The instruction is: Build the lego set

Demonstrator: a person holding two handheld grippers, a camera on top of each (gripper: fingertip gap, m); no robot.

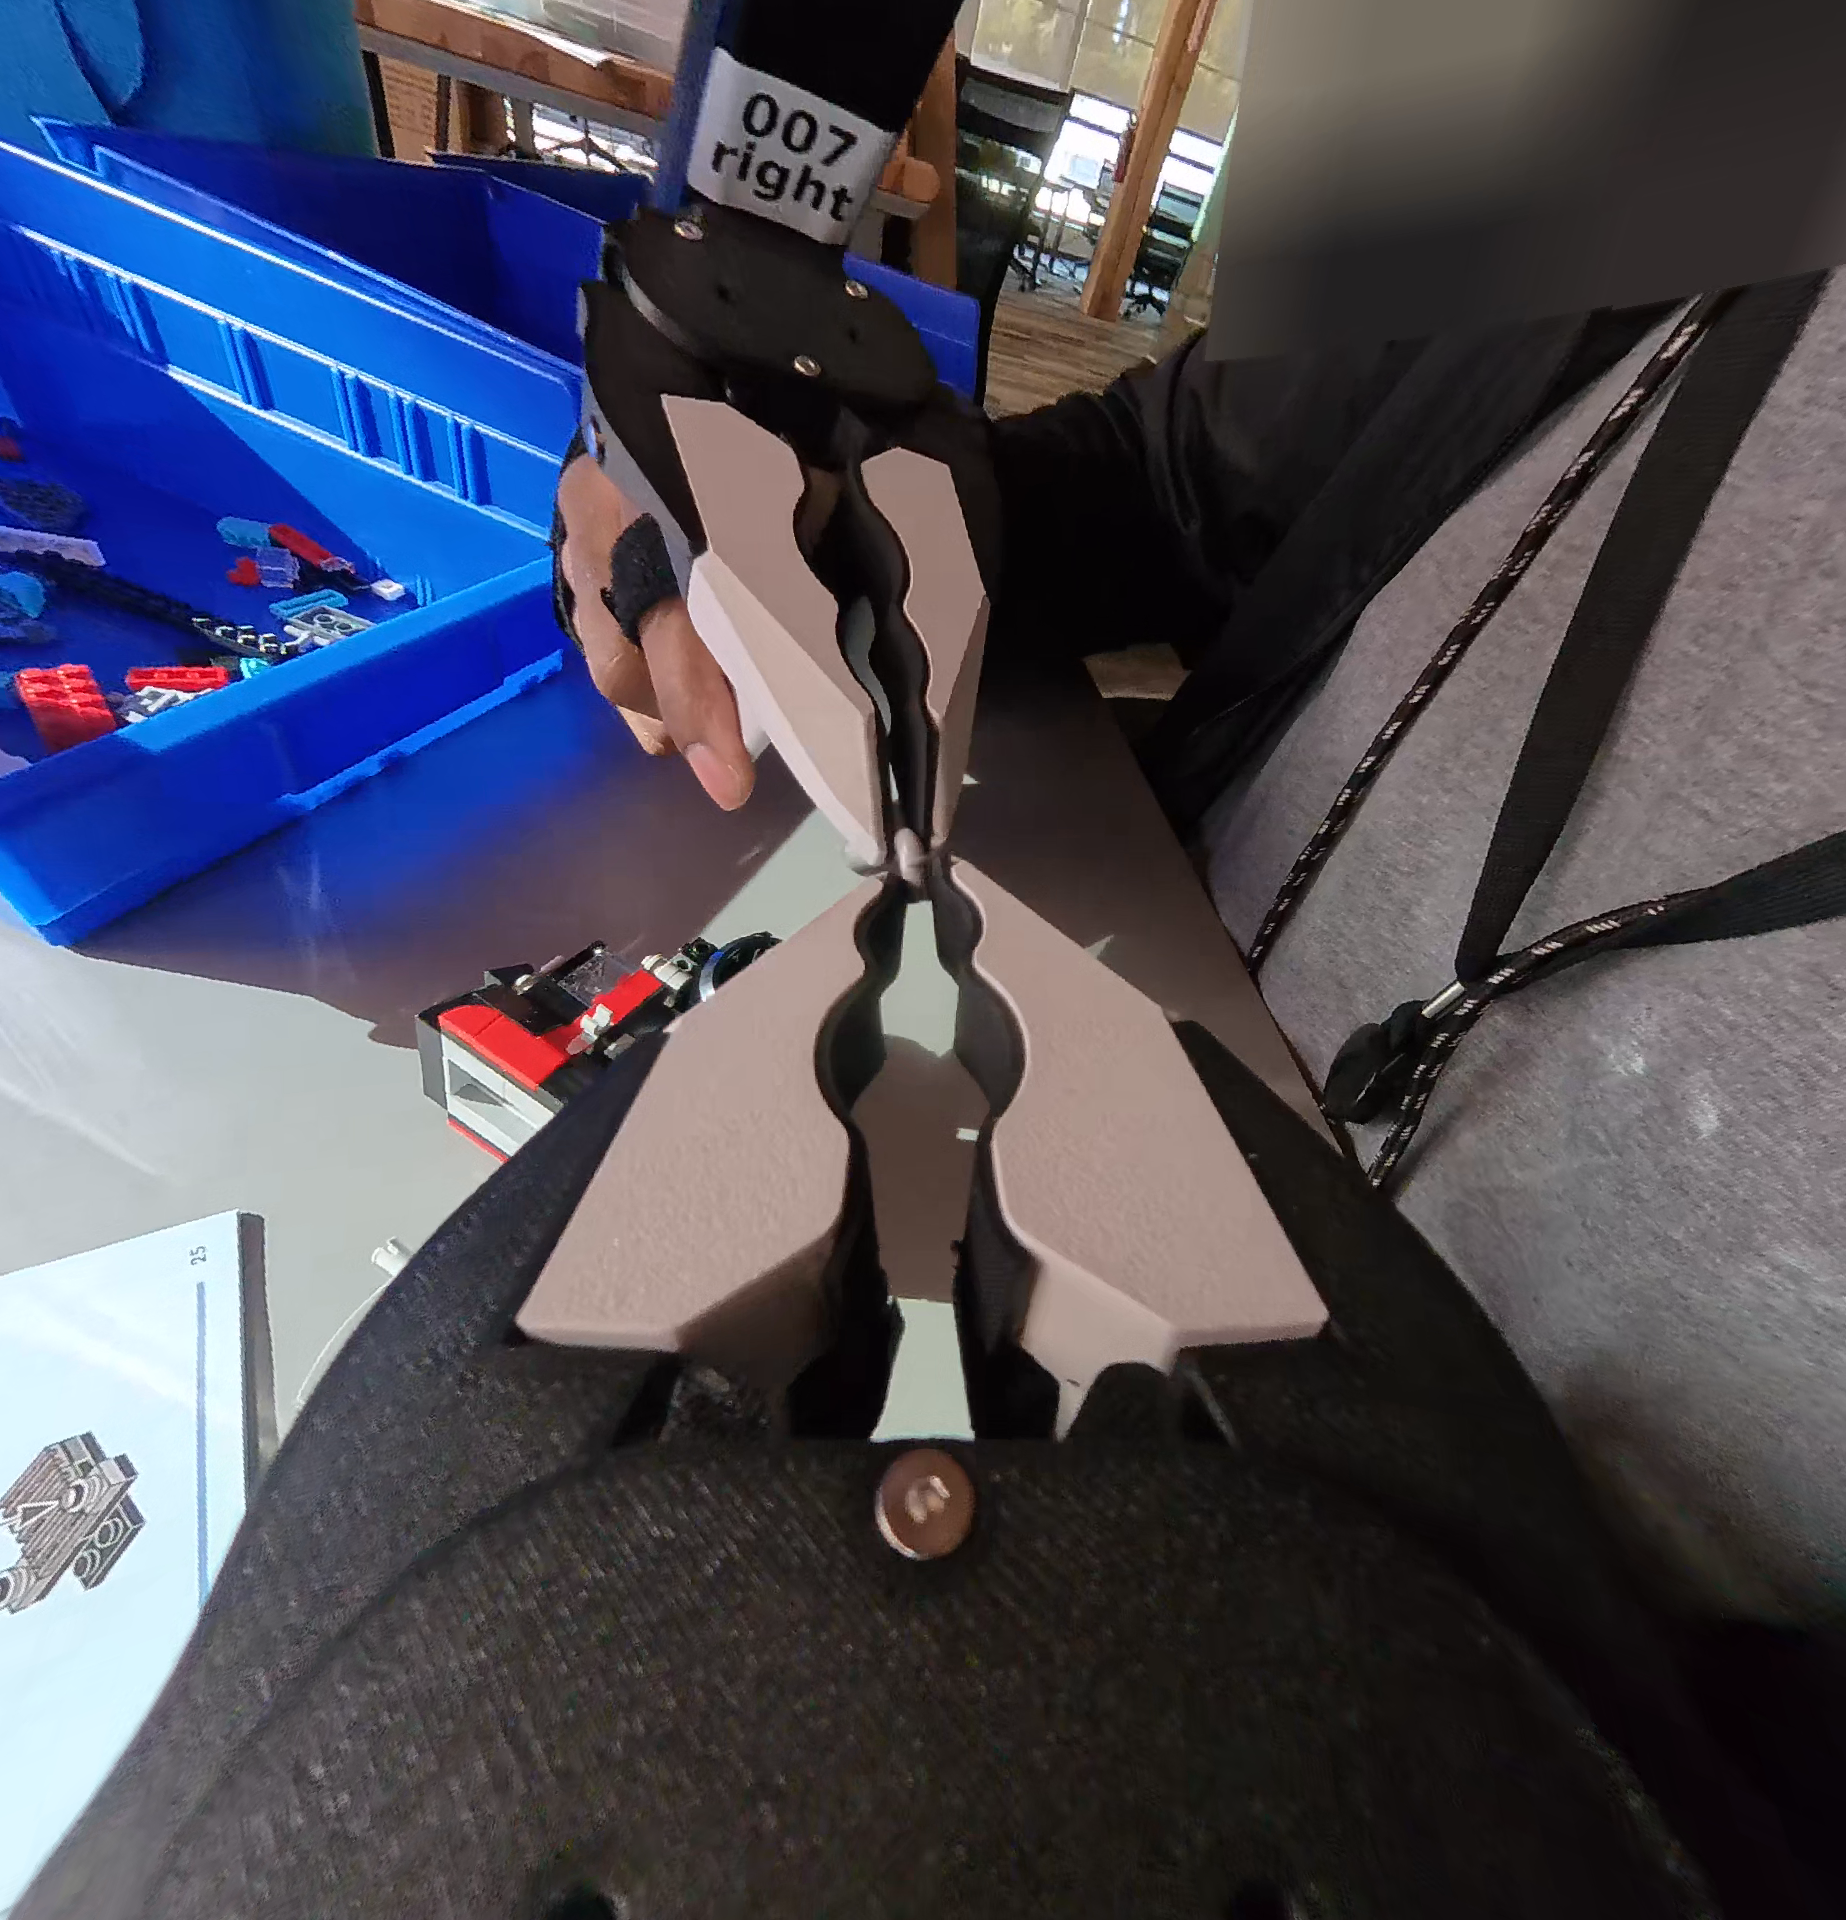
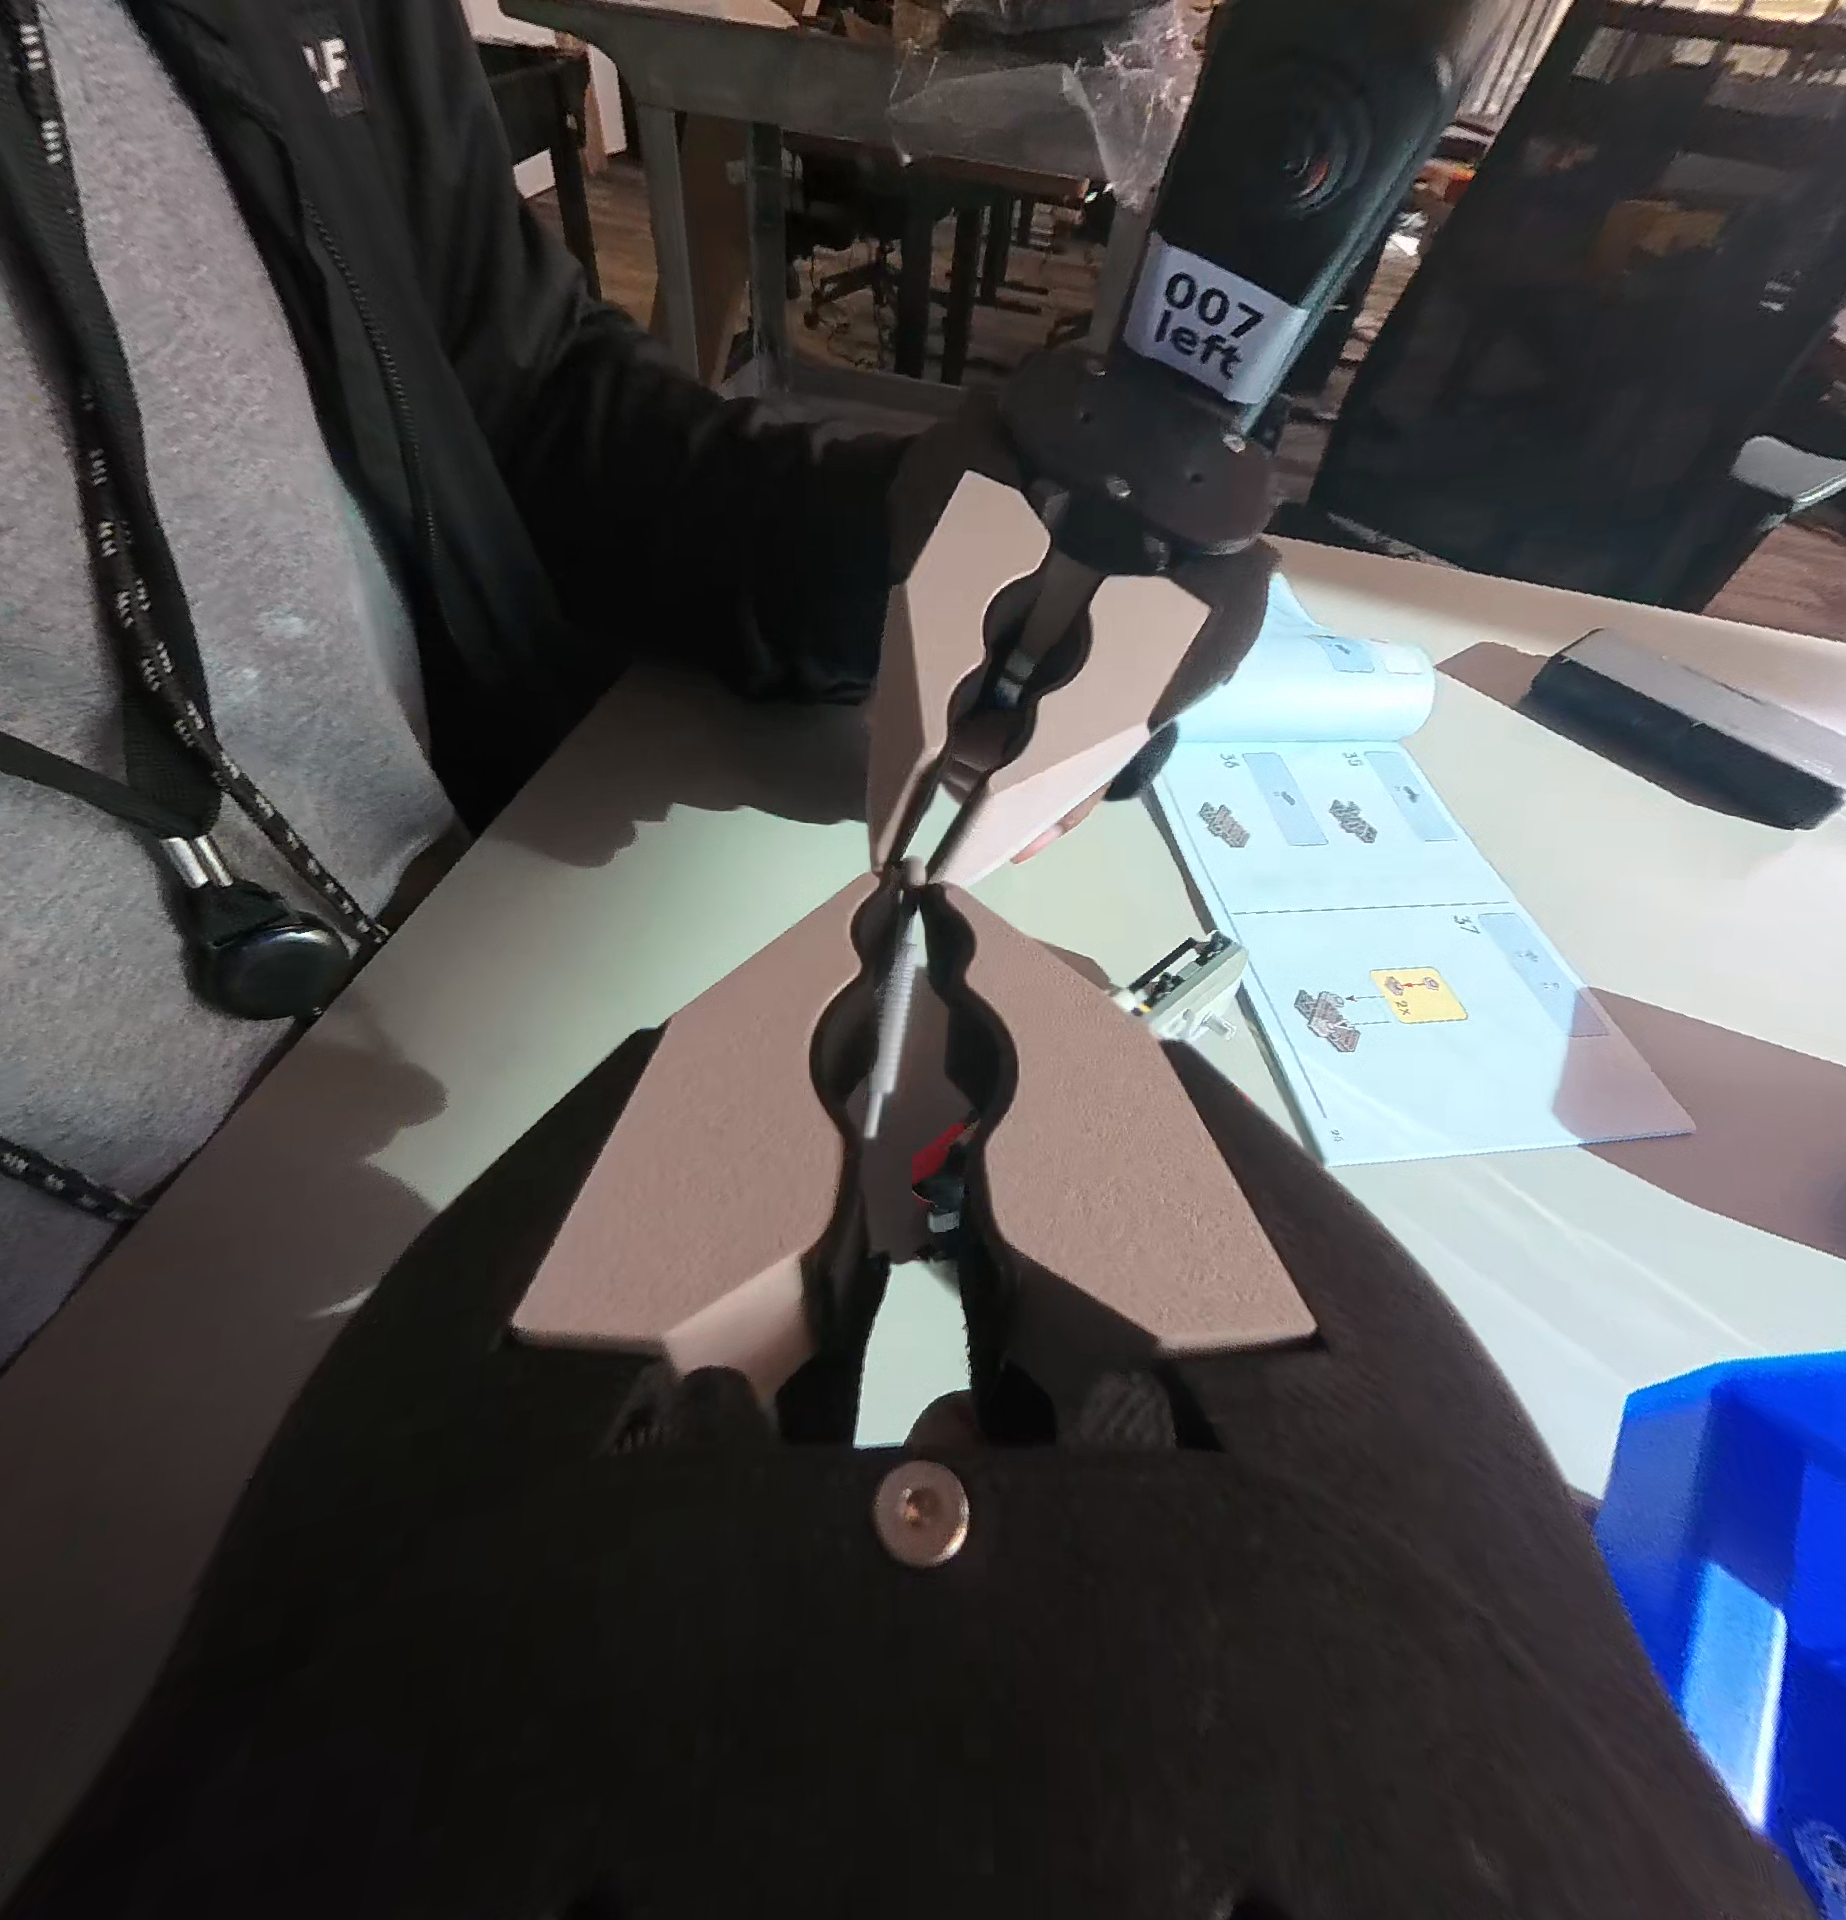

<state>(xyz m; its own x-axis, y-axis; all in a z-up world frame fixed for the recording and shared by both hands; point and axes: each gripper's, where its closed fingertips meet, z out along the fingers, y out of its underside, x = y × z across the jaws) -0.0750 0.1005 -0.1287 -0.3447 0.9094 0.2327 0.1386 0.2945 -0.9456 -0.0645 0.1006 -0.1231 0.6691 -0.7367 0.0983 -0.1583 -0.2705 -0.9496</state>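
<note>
My two grippers meet tip to tip above the pale table. My right gripper (image 2: 903, 891) is shut on a thin ridged light-grey rod piece (image 2: 891, 997) that lies between its fingers, with the rod's end poking out at the tips. My left gripper (image 1: 914, 883) is shut at its tips on that same end, a small grey nub (image 1: 906, 852). The right gripper (image 1: 903, 831) comes down from above in the left wrist view, and the left gripper (image 2: 901, 860) does the same in the right wrist view. A partly built red, black and grey model (image 1: 545, 1029) sits on the table below them.
A blue bin (image 1: 306, 717) holding several loose bricks stands at the far left; its corner also shows in the right wrist view (image 2: 1729, 1455). An open instruction booklet (image 2: 1397, 935) lies by the model. A dark flat box (image 2: 1708, 727) lies beyond it. The person's torso and lanyard are at the table edge.
</note>
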